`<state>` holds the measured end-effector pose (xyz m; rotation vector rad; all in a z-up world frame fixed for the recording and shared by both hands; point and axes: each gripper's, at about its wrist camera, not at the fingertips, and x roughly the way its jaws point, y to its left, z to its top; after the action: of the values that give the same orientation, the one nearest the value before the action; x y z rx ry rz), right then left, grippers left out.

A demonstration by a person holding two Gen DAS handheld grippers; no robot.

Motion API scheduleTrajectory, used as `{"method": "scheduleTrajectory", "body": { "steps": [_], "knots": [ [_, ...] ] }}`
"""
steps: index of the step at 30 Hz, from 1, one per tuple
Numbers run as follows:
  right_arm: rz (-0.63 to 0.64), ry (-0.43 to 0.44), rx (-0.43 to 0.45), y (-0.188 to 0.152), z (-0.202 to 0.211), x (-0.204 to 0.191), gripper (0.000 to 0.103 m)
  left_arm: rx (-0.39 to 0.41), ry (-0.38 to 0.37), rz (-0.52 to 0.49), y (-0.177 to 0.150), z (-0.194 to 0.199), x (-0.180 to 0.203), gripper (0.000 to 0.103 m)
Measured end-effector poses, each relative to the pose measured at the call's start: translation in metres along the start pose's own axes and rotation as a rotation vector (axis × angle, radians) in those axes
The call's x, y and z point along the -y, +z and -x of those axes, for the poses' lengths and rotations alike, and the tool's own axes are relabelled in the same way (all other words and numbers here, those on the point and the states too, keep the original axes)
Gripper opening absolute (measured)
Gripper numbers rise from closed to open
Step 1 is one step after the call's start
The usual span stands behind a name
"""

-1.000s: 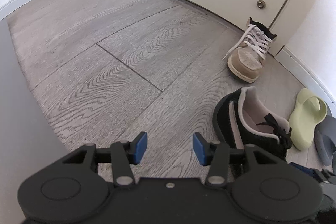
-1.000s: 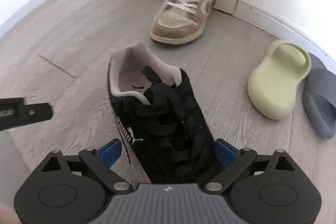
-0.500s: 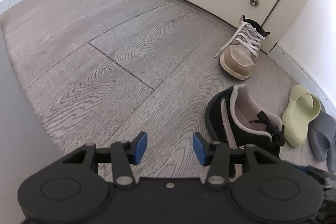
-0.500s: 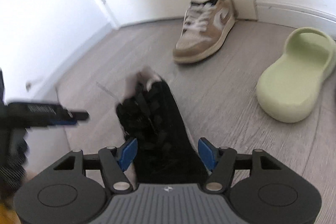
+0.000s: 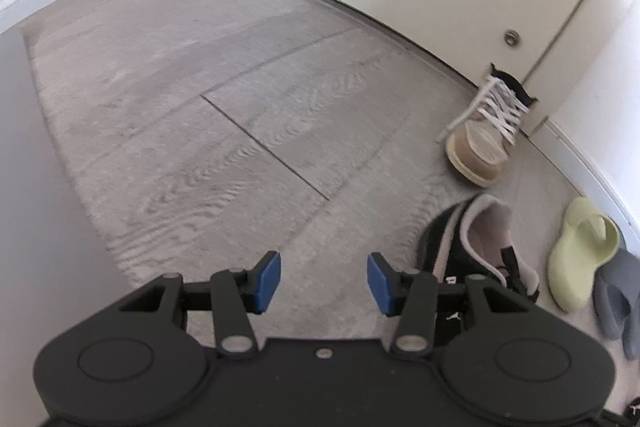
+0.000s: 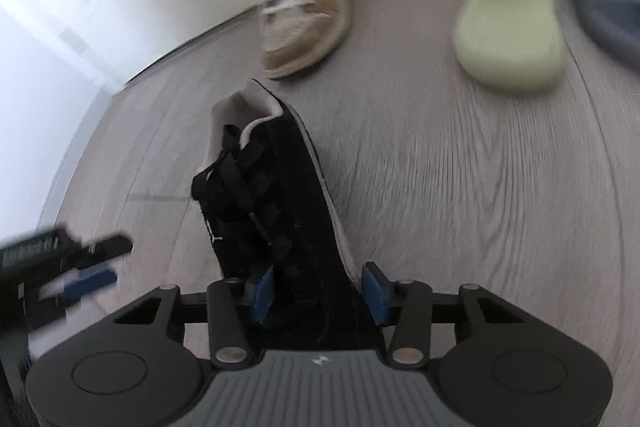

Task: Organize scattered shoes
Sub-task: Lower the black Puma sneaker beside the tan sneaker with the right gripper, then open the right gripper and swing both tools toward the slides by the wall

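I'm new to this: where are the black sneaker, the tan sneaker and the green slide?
black sneaker [image 6: 280, 187], right wrist view, laced upper.
tan sneaker [image 5: 478, 143], left wrist view, toe.
green slide [image 5: 572, 263], left wrist view, footbed.

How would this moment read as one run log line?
right gripper: closing on black sneaker | left gripper: open, empty | tan sneaker: at door

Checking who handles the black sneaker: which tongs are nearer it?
Right. The right tongs are closing around the black sneaker, its toe between the pads. The left tongs hang empty over bare floor beside it.
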<state>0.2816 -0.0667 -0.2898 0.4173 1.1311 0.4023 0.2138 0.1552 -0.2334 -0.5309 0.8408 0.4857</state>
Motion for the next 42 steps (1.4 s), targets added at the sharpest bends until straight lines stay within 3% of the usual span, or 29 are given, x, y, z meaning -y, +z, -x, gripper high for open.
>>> {"method": "scheduleTrajectory", "body": {
  "steps": [10,16,19,24,32,35,39,42],
  "knots": [
    [0.014,0.018,0.01,0.013,-0.056,-0.066,0.044,0.031,0.052,0.156,0.022,0.0,-0.059,0.049],
    [0.175,0.028,0.033,0.022,-0.09,-0.112,0.043,0.016,0.072,0.27,0.028,-0.007,-0.093,0.049],
    [0.235,0.045,0.037,0.027,-0.105,-0.13,0.042,0.016,0.07,0.279,0.029,-0.007,-0.099,0.049],
    [0.152,0.049,0.021,0.022,-0.11,-0.14,0.042,0.04,0.077,0.293,0.032,-0.006,-0.104,0.049],
    [0.12,0.083,-0.008,0.01,-0.126,-0.168,0.043,0.026,0.089,0.338,0.03,-0.01,-0.118,0.049],
    [0.082,0.118,-0.031,0.011,-0.13,-0.167,0.047,0.024,0.086,0.304,0.03,-0.011,-0.11,0.049],
    [0.06,0.167,-0.026,0.014,-0.111,-0.141,0.075,0.011,0.04,0.226,0.03,-0.009,-0.09,0.049],
    [0.106,0.125,0.025,0.012,-0.078,-0.117,0.08,0.019,0.006,0.117,0.028,-0.004,-0.067,0.049]
  ]
}}
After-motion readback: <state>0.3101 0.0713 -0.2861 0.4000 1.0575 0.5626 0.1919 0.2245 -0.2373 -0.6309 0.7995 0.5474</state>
